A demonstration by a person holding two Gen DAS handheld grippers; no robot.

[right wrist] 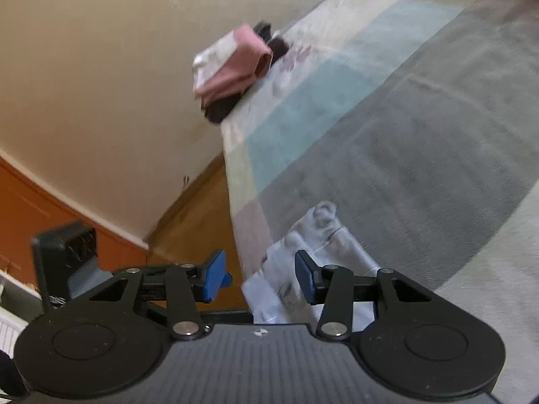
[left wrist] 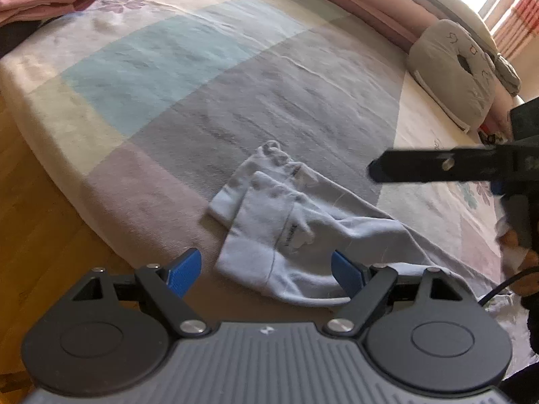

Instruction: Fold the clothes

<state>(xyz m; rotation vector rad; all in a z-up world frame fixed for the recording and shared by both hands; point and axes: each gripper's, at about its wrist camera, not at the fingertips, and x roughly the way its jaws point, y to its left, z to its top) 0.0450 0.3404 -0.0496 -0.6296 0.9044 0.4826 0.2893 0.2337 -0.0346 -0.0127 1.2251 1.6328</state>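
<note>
A pale garment (left wrist: 289,235) lies half-folded on the bed (left wrist: 235,84); nothing is held by either hand-held gripper, left (left wrist: 266,269) wide, right (right wrist: 259,276) parted. A fresh edge grasp seems needed next.

A: We see the left gripper (left wrist: 266,267): black linkage arms, blue pads (left wrist: 184,271), silver pivot screws, two round black discs flanking a ribbed grey body with a small white mark at centre.

B: Same on the right gripper (right wrist: 259,277): blue pads (right wrist: 212,277), black links, silver screws, ribbed grey plate, white mark.

A: From the left camera we also see the right unit side-on: a flat black bar with one silver screw, and a thin black cable (left wrist: 502,291) below it.
</note>
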